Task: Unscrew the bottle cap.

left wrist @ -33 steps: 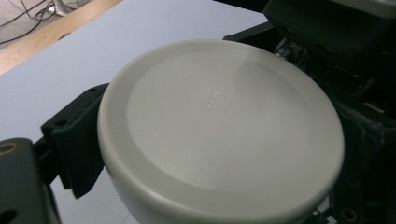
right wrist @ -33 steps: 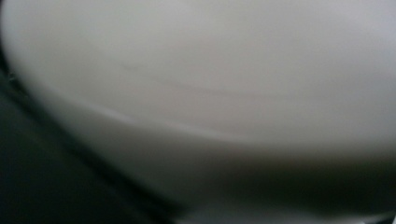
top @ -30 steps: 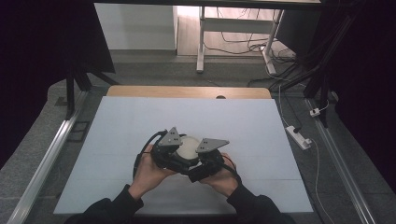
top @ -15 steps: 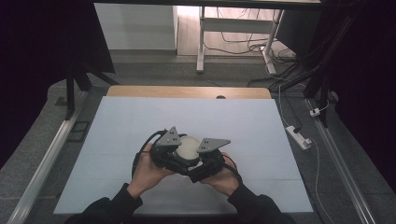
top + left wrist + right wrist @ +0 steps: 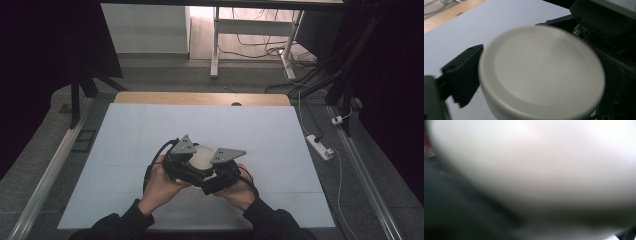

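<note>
High view: a person's two hands come in from the near edge of the white table (image 5: 125,150) and meet near its middle, a little to the near side. The left gripper (image 5: 181,161) and the right gripper (image 5: 223,170) are pressed close together, each with a grey plate on top. Between them sits a round white lid (image 5: 202,157), with the grippers touching or nearly touching it on either side. The left hand (image 5: 160,185) and the right hand (image 5: 240,190) wrap the gripper bodies from the near side. A black cable loops out on the left of the left gripper. Beyond the far edge of the white sheet runs a wooden strip (image 5: 200,98), and on the floor to the right lies a power strip (image 5: 320,146).

Left gripper view: the lid (image 5: 541,72) is close up, its flat top with a raised rim facing the camera. One black jaw lies against its left edge; the other side is hidden behind the lid, where the right gripper's dark body rises. The left claw seems to grip the lid, though only one contact can be seen.

Right gripper view: a blurred white surface, the lid (image 5: 544,165), sits very near the lens, with dark shapes below. I cannot tell how the right claw stands.
</note>
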Action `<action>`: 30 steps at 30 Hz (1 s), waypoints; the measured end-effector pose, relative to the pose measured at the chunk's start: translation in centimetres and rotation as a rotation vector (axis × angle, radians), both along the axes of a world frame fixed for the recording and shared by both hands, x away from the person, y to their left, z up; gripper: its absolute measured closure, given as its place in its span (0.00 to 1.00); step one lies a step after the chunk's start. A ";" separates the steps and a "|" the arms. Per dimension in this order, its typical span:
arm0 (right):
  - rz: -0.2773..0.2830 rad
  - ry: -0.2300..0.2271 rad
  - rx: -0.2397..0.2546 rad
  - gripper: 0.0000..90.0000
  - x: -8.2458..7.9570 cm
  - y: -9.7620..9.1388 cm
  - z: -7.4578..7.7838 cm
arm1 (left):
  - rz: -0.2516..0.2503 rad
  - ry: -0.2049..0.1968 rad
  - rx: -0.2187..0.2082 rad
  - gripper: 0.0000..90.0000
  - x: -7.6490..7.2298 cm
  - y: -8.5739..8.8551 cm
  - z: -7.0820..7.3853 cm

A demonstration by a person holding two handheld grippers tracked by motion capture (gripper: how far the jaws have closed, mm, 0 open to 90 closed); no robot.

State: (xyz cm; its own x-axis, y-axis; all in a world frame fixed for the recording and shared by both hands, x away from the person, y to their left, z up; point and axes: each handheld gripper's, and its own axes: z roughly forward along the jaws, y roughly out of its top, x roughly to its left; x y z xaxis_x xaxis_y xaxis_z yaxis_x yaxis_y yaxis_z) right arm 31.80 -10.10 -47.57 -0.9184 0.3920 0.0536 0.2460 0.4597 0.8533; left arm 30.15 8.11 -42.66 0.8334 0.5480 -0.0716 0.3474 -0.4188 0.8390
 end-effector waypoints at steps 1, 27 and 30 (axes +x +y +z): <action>0.000 0.000 0.000 0.08 0.0 0.0 0.0 | 0.000 0.000 0.000 0.01 0.0 0.0 0.0; 0.158 0.001 -0.025 0.08 -0.6 0.5 0.1 | -0.363 -0.008 0.040 0.09 1.3 2.9 0.0; 0.107 -0.011 -0.033 0.08 -0.4 0.3 0.2 | -0.296 -0.015 0.041 0.09 1.2 2.4 0.0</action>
State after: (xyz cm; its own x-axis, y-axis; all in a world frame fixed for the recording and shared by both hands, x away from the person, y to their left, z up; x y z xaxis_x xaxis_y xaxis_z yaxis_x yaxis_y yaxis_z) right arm 31.38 -9.80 -47.40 -0.9557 0.2927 0.0316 0.1842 0.5109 0.8397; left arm 31.34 10.49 -42.65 0.9583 0.2827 -0.0411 0.1929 -0.5341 0.8231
